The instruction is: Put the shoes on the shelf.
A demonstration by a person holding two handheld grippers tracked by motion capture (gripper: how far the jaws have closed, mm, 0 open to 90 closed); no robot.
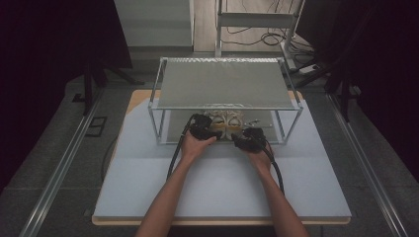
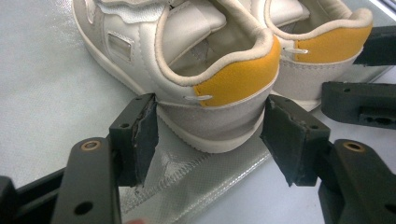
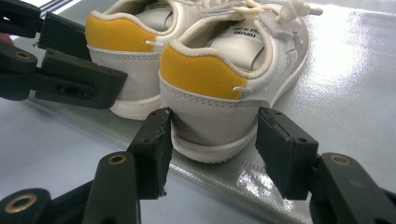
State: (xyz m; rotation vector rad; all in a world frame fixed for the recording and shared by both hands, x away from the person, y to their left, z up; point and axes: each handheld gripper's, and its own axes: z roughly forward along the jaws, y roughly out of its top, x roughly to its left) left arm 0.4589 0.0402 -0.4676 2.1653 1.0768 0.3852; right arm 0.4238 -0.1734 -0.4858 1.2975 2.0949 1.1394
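Two white sneakers with yellow heel patches stand side by side on the lower shelf of a metal-framed rack (image 1: 155, 106), heels toward me. My left gripper (image 1: 213, 127) is shut on the heel of the left shoe (image 2: 205, 60), and both pads (image 2: 142, 135) touch its grey sides. My right gripper (image 1: 240, 134) is shut the same way on the heel of the right shoe (image 3: 219, 79). Each gripper view also shows the other shoe and the other gripper's jaws just beside it. Both shoes rest flat on the shelf's shiny grey mat (image 2: 42, 84).
The rack's grey upper shelf (image 1: 222, 81) hangs low over the shoes. The rack stands at the far half of a white tabletop (image 1: 222, 187). Rails run along both sides of the table, and cables lie on the floor beyond.
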